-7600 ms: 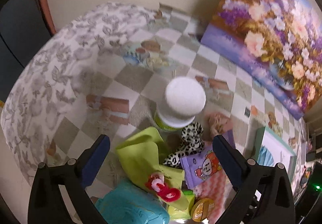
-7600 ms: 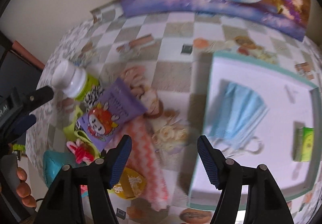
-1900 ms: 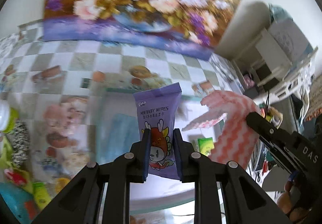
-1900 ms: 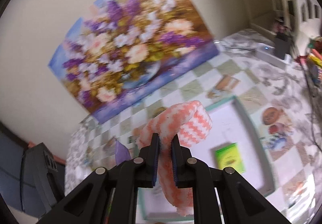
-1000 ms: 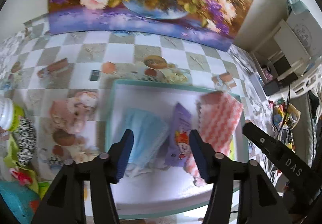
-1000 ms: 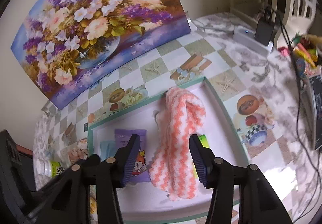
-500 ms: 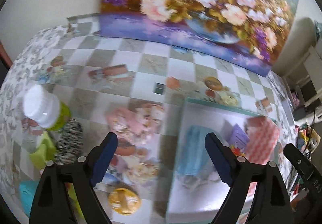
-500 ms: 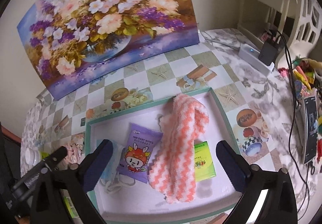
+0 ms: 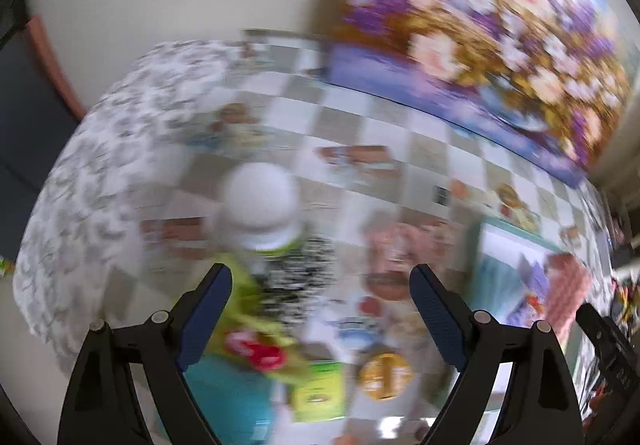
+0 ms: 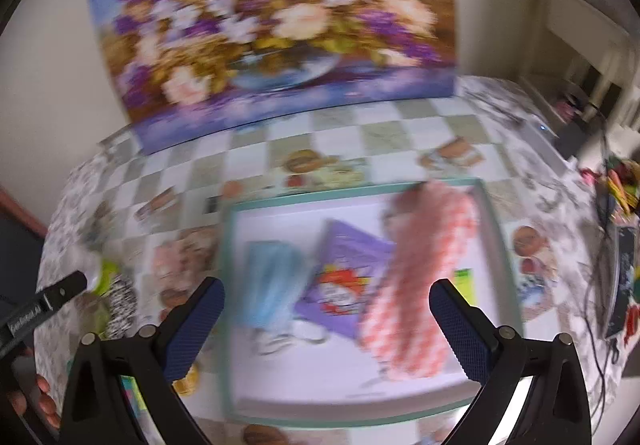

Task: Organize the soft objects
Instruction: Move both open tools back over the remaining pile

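Both views are smeared by motion blur, so fine detail is lost. In the right wrist view a shallow white tray (image 10: 280, 401) with a teal rim sits on the checked surface (image 10: 360, 137), just in front of a flower painting (image 10: 276, 25) that leans on the wall. Three soft things lie in the tray side by side. A pale blue face mask (image 10: 270, 281) is at the left, its long axis running from the near rim toward the far rim, its white ear loops trailing toward the camera. A purple wipes packet (image 10: 344, 277) with a red cartoon figure lies in the middle, tilted so its top end points up and left. A fluffy towel (image 10: 420, 277) with orange and white zigzags lies at the right, long axis running near to far and leaning slightly right at the far end. The right claw (image 10: 326, 325) hangs over the tray with its jaws spread wide and nothing between them.

In the left wrist view the left claw (image 9: 320, 313) is also wide open and empty, above a heap: a white-capped bottle (image 9: 260, 209), a black and white spotted cloth (image 9: 304, 273), a yellow-green cloth (image 9: 244, 297) and a round yellow tin (image 9: 384, 371).
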`<state>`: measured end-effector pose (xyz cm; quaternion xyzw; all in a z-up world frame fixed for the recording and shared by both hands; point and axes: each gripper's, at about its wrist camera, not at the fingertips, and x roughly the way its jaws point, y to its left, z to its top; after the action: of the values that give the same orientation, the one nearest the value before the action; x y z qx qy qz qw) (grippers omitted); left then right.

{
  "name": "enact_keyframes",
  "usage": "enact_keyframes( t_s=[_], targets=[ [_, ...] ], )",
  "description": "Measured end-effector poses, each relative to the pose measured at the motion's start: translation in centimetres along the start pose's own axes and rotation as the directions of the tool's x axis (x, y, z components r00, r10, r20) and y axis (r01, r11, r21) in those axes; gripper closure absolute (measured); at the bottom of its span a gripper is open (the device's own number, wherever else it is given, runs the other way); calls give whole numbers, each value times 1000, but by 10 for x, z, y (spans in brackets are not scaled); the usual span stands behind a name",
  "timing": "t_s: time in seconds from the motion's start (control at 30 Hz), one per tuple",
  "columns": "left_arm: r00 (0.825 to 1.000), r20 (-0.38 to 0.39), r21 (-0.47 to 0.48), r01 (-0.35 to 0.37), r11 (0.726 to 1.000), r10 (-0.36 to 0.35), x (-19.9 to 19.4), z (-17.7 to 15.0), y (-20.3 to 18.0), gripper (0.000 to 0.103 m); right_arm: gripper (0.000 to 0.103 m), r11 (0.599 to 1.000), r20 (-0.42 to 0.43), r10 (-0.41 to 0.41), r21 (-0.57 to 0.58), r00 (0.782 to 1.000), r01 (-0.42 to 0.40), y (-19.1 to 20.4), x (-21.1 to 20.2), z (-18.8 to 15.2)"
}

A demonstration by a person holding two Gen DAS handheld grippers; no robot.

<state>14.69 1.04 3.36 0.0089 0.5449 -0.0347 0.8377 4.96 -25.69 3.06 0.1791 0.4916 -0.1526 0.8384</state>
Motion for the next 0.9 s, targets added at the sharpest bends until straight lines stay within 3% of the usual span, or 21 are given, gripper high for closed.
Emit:
enact_keyframes(
  t_s=[0.23,0.4,0.63,0.9],
  targets=[
    [999,-30,-134,-34,990,31,0,-3,66,12,0,978,-108,128,-152,986,-144,81,22,-28],
    [995,-105,-144,-14,989,-1,19,-11,79,12,0,959,-183,129,-229,975,-170,115,39,-49],
    [980,-196,-148,9,989,-38,50,-27,89,12,0,945,-280,159,-233,947,-228,128,62,-69],
    [975,-213,-135,37,990,-65,58,-28,82,12,0,940,-338,156,-238,928,-244,129,77,-77]
  ],
)
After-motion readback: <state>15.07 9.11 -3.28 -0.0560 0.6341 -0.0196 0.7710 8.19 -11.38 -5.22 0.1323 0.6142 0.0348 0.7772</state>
